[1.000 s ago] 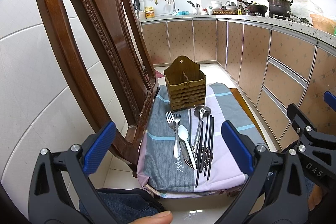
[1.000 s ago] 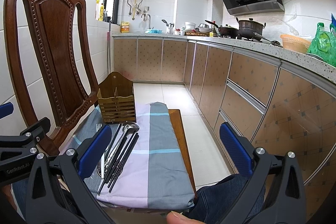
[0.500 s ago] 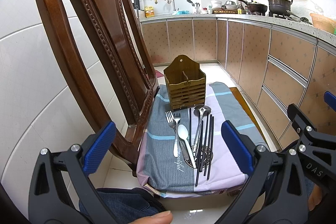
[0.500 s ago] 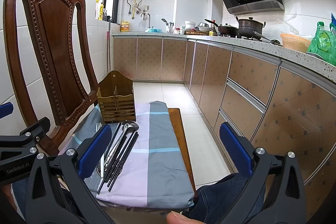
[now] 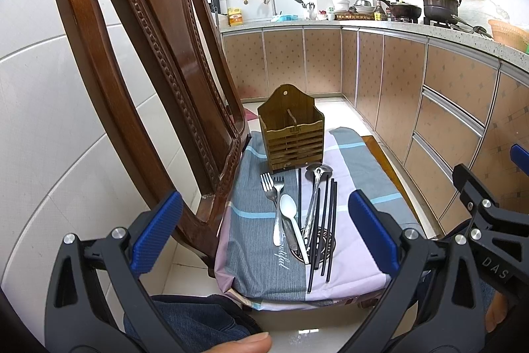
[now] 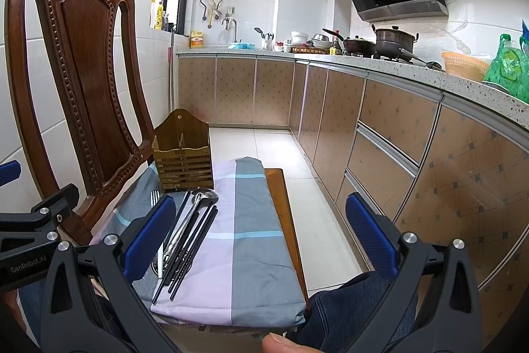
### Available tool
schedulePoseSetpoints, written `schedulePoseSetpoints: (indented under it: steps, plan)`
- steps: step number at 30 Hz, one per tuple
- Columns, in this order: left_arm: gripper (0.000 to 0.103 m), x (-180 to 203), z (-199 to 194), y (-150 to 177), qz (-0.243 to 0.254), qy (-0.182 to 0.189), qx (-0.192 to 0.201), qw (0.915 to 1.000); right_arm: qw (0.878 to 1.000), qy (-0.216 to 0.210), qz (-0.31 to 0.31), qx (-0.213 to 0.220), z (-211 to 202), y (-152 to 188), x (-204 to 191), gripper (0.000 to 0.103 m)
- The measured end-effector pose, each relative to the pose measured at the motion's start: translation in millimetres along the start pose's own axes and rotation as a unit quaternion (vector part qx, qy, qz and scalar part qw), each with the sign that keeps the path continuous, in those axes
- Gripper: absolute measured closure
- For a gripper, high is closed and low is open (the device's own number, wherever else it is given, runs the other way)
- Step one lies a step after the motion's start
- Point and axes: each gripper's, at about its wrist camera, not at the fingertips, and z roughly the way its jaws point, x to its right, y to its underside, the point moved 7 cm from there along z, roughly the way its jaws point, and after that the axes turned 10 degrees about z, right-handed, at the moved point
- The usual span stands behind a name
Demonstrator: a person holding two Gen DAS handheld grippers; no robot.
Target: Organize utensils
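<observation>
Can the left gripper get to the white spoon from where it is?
Probably yes. The left gripper is open and points at the white spoon, which lies on the cloth with nothing above it. A fork and black chopsticks lie close beside it, so the jaws might bump them.

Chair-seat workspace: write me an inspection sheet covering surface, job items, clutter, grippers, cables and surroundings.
Surface: wooden chair seat covered by a striped cloth.
Job's things: wooden utensil holder upright at the cloth's far end, looks empty; two forks, white spoon, ladle and black chopsticks lie flat in front of it, partly overlapping.
Clutter: nothing seen on the cloth.
Grippers: left gripper and right gripper both open, short of the utensils, holding nothing.
Cables: nothing seen.
Surroundings: kitchen counter with pots to the right; person's knees at the seat's near edge.
</observation>
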Motion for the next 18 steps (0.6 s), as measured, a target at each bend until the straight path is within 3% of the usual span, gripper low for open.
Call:
schedulePoseSetpoints:
  steps: [18]
  plan:
    - [0.004,1.0,7.1,3.4,0.001,-0.002,-0.014,0.9999,1.000,0.001,-0.002,-0.008,9.3,7.0,0.4,0.002]
